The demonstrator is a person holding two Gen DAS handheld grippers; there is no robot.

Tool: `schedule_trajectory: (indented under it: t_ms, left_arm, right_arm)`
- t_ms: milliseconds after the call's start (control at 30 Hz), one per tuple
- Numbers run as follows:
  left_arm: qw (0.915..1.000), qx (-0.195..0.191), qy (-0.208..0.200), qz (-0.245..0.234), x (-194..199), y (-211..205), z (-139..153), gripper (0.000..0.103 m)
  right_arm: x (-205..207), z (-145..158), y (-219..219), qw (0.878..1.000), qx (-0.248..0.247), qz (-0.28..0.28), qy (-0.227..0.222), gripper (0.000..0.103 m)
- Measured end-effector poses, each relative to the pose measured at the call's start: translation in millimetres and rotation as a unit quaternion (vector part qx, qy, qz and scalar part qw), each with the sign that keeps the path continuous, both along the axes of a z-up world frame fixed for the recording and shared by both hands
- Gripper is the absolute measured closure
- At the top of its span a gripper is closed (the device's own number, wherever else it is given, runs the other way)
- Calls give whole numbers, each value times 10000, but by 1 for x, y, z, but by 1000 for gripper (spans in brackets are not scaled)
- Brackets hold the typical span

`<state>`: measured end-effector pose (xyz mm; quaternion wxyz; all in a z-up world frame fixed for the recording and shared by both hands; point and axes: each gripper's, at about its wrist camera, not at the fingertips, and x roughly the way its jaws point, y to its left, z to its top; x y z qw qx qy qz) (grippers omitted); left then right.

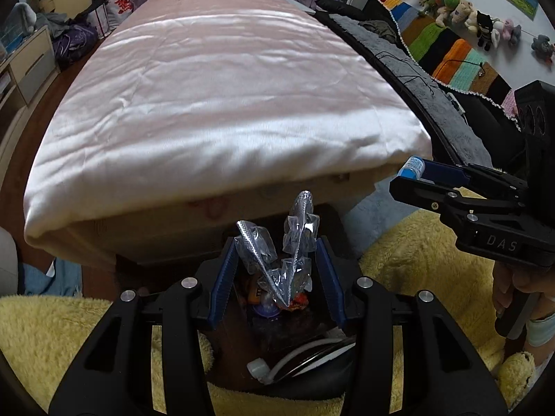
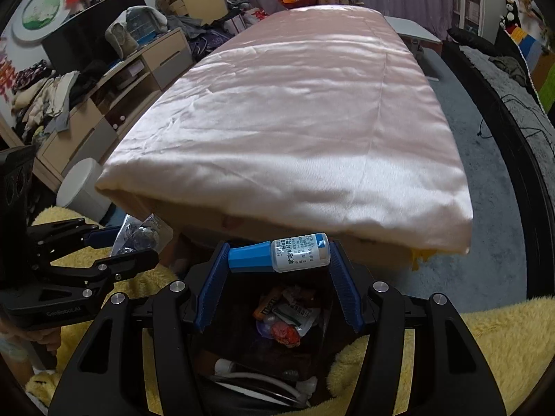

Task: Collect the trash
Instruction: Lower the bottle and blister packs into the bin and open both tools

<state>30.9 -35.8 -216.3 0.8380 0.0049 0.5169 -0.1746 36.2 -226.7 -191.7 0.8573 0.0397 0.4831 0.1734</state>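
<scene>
Between the left gripper's (image 1: 277,260) pads: crumpled foil wrapper (image 1: 281,253), pinched. Right gripper (image 2: 277,260): clamps small bottle (image 2: 295,252) crosswise. Below both: bin (image 2: 263,343) holding wrappers, yellow rug (image 1: 416,260) around. Beyond: pink-covered bed (image 1: 225,104). Right view alone: white stool (image 2: 83,190), far left.

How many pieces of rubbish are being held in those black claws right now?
2. A crumpled silver foil blister pack sits in the left gripper; a small white bottle with a blue cap lies crosswise in the right gripper. More wrappers lie in the dark bin below.

Soft daylight glares off the pink bedcover (image 1: 222,104); beneath my fingers (image 1: 222,274) it's shadowy, and fisheye bending darkens every corner.
</scene>
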Motion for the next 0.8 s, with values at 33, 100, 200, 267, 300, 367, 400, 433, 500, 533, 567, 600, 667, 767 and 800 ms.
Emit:
schedule_trajectory:
  t_ms: [33,100,200,267,300,367,400,433,500,533,567,600,667,767,800]
  left_arm:
    - [10000,11,68,10,-3,0,-7,59]
    - [9998,55,192,2,-7,-3,-22,59]
    - [9992,79,398,19,-9,-6,-41,59]
    - [9985,93,530,56,-9,-7,-53,58]
    - [9982,98,591,80,-8,-7,-58,57]
    - [9973,83,720,105,-6,-7,-65,54]
    - [9969,65,778,108,-5,-6,-68,53]
    - [9966,43,822,105,-5,-6,-70,52]
    - [9960,-29,888,87,-4,-6,-72,50]
    - [9958,-39,906,92,-4,-5,-72,49]
    - [9957,-39,920,104,-3,-5,-73,47]
    - [9956,-41,927,124,-3,-5,-73,44]
    - [9958,-22,901,170,-4,-3,-72,34]
    - [9966,58,790,238,-5,0,-68,27]
    - [9969,85,735,250,-4,0,-65,25]
  right_arm:
    - [-2,-6,1,10000,3,0,65,44]
    - [-5,-17,3,9998,30,5,197,44]
    - [-7,-32,4,9992,45,4,398,44]
    - [-7,-41,6,9986,16,-8,525,44]
    - [-6,-46,6,9982,-3,-16,606,44]
    - [-5,-54,8,9973,-14,-16,728,44]
    - [-4,-57,9,9969,15,-13,789,43]
    - [-3,-60,9,9963,60,-24,857,43]
    - [-2,-63,11,9957,102,-36,923,43]
    - [-1,-63,12,9957,74,-41,922,43]
    - [-1,-63,12,9958,56,-49,911,43]
    - [0,-62,12,9959,56,-61,902,39]
    - [1,-60,11,9961,58,-137,866,31]
    - [5,-56,6,9963,54,-252,818,26]
    - [6,-55,3,9963,63,-300,806,25]
